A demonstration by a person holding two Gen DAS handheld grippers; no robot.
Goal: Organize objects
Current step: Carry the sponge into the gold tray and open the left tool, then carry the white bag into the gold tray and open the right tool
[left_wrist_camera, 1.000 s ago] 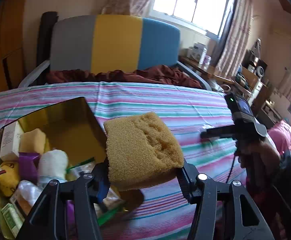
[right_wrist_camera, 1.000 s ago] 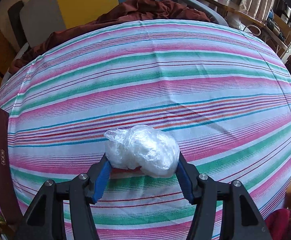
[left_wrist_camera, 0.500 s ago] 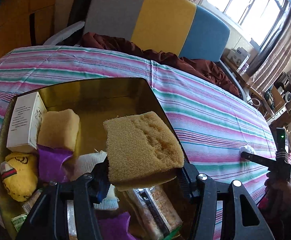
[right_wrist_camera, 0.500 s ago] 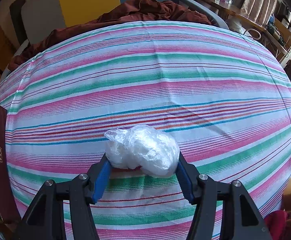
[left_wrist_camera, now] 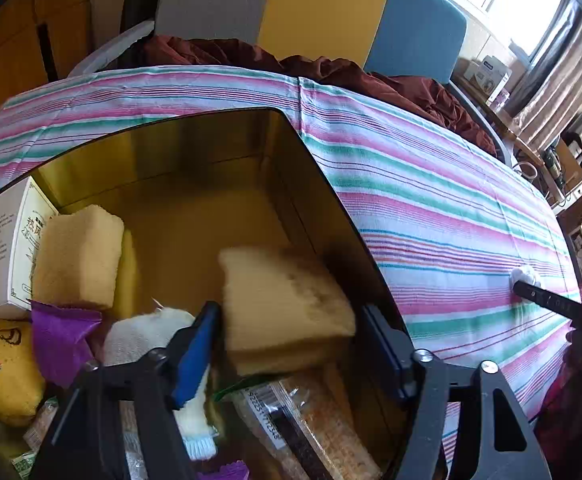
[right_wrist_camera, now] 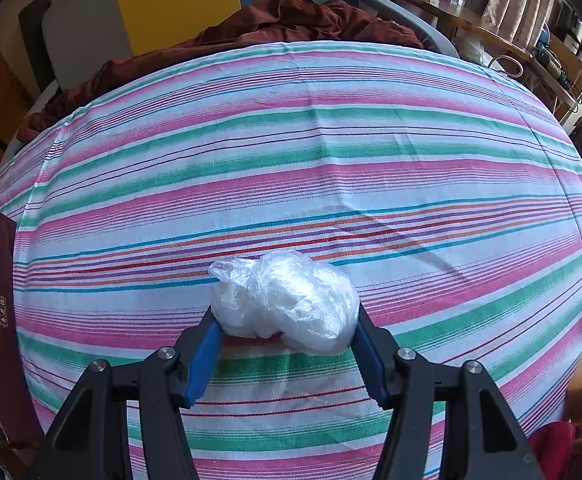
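Sponges, a white carton and snack packs fill the gold box (left_wrist_camera: 195, 140) on the left. Over it, the left gripper (left_wrist_camera: 291, 344) has let go, and the blurry yellow sponge (left_wrist_camera: 287, 304) sits loose between its wide jaws. On the right, the right gripper (right_wrist_camera: 287, 332) squeezes a crumpled plastic ball (right_wrist_camera: 287, 300) above the striped cloth (right_wrist_camera: 311, 140).

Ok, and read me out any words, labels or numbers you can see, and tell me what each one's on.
White box: large Chinese characters, partly hidden by a sponge; the small print is too small to read.
Snack packet: barcode with a row of digits, upside down, too blurred to read.
Carton by the window: blue logo, too small.
Dark red strip: gold emblem, no legible words.
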